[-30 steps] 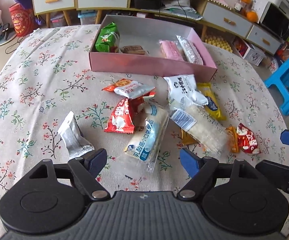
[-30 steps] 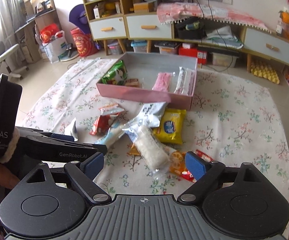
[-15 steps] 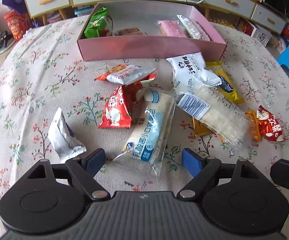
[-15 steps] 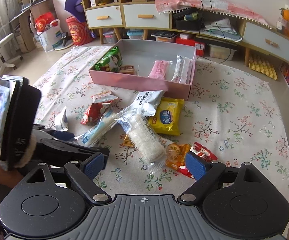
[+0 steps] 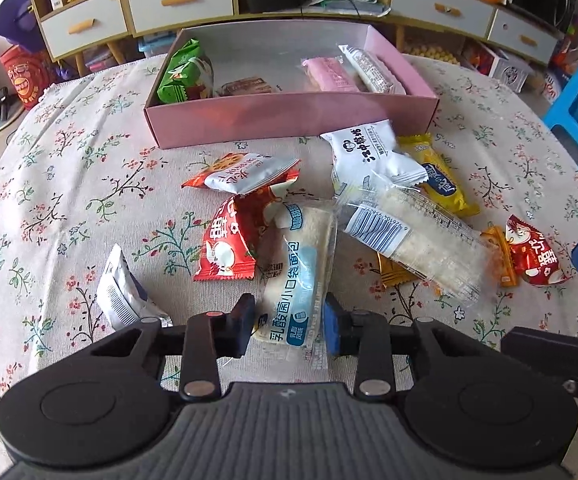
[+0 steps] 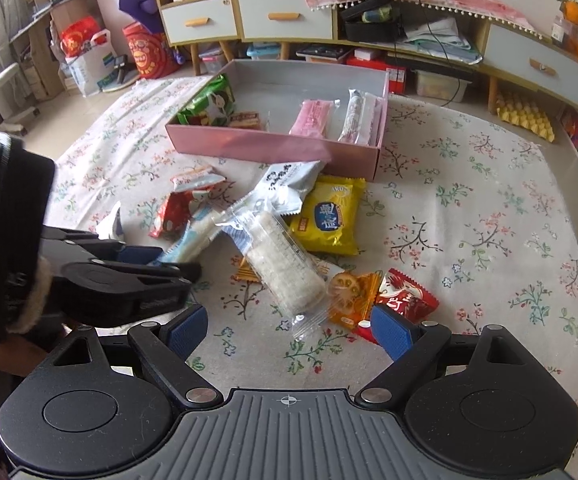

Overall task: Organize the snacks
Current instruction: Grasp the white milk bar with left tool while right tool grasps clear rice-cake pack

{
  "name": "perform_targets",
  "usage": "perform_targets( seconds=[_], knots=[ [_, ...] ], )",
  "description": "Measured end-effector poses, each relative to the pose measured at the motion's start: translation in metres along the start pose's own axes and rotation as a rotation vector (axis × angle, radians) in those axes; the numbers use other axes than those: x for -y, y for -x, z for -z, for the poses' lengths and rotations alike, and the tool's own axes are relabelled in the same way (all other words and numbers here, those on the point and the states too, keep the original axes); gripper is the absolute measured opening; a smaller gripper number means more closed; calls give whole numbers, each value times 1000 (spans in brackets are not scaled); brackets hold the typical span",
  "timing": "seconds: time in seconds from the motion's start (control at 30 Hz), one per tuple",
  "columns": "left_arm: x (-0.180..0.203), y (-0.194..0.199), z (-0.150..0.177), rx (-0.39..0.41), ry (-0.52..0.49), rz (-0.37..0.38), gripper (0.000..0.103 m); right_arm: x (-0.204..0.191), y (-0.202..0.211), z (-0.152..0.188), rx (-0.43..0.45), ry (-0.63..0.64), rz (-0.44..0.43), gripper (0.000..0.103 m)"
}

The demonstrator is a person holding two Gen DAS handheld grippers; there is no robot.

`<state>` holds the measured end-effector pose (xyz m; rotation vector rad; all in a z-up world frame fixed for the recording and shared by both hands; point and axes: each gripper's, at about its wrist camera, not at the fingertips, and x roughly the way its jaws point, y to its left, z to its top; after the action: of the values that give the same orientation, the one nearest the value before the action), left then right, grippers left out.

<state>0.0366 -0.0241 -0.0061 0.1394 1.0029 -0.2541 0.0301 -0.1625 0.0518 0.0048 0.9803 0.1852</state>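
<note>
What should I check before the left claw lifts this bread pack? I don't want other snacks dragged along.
1. Left claw closed on bread pack: ok.
2. Grip is central: not ok, it holds the near end only.
3. Pack free of neighbours: not ok, its far end touches the red packet and the clear rice-cake pack.
4. Room in the pink box: ok, the middle is bare.
5. Right claw out of the way: ok, open and empty.

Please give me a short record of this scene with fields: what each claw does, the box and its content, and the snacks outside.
left claw: shut on blue-and-white bread packet
right claw: open, holds nothing
pink box: green packet, pink packet, white bar inside
on floral tablecloth: clear rice-cracker pack, yellow packet, silver sachet
</note>
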Motion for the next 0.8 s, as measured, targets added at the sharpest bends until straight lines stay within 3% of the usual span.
perform_targets(
  seconds=[0.4, 0.8],
  knots=[
    [-8, 8, 3, -3, 33, 37, 23, -21, -31, -6, 2, 266, 55, 91],
    [-11, 14, 1, 6, 49, 60, 18, -24, -52, -10, -4, 284, 24, 86]
  ],
)
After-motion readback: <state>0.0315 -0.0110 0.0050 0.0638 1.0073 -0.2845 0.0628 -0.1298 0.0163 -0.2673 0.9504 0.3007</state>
